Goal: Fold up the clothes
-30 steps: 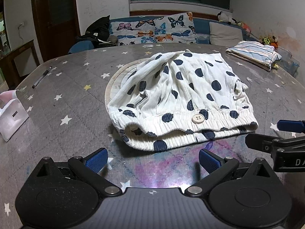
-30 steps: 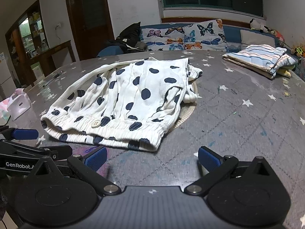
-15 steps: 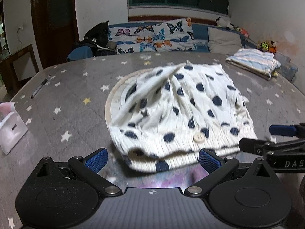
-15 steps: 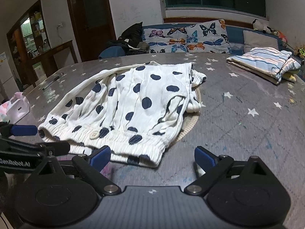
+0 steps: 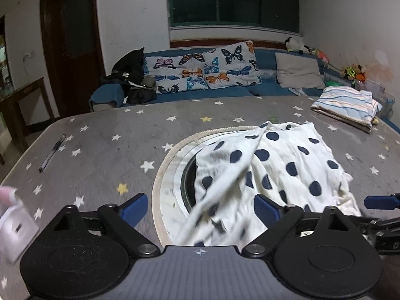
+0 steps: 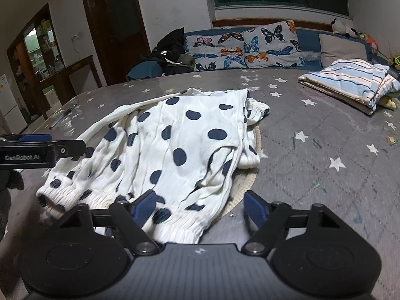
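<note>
White polka-dot shorts (image 6: 180, 147) lie crumpled on the star-patterned worktop (image 6: 325, 170), partly over a round inset ring (image 5: 170, 165). Left claw (image 5: 200, 211) is spread, a raised fold of the shorts between its fingers. Right claw (image 6: 200, 206) is spread over the elastic waistband (image 6: 175, 227).

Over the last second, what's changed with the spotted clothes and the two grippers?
Both grippers, left and right, moved forward over the waistband of the spotted clothes, jaws still open and straddling the cloth. Its near edge now looks lifted and bunched. The striped folded pile and pen stayed put.
</note>
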`<state>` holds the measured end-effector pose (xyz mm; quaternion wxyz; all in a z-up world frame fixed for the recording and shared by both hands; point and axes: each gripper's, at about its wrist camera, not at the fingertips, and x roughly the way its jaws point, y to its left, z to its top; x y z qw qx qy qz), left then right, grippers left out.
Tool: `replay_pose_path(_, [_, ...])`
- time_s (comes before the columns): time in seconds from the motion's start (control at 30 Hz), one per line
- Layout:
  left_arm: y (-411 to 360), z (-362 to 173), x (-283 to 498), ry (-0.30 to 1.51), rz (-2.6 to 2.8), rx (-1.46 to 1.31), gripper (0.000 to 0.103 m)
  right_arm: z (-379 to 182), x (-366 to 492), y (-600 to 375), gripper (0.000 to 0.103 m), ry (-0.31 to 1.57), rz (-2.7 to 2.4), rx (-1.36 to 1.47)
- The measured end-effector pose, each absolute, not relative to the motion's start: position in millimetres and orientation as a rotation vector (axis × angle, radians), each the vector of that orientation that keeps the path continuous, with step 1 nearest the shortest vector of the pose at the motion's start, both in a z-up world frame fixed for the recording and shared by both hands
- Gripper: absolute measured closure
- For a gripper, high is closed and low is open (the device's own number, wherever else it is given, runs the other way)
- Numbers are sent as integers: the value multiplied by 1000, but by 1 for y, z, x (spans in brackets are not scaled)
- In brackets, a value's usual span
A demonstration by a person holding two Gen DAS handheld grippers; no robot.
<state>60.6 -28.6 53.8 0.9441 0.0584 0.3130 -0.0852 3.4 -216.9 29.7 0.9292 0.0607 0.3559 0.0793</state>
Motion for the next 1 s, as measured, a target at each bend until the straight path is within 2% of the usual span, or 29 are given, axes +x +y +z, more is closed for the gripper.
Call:
replay_pose_path(0.13, [-25,46,74,668,-211,150,29,24,13,-222,35,756,163,145])
replay_pose_path(0.2, [-23,41,78,694,-226,161,46,21,14,-222,38,764,162,151])
replay_pose_path(0.23, [-22,38,79,709,-235,157,51,21,13,-222,39,762,161,152])
replay_pose_path(0.3, [-19,36,79,728,-253,137,75,21,13,-222,54,759,165,160])
replay_pose_path(0.37, [-17,34,78,745,-271,113,81,21,14,-222,62,760,165,165])
replay_pose_path(0.47, [-13,33,76,767,-298,77,92,22,12,-223,84,767,186,188])
replay_pose_path(0.5, [-12,34,74,772,-307,65,95,22,11,-223,91,768,186,185])
replay_pose_path(0.6, [-7,38,68,782,-327,27,98,24,5,-225,97,763,189,187])
replay_pose_path(1.0, [26,67,20,805,-420,-78,99,62,-55,-246,99,734,354,232])
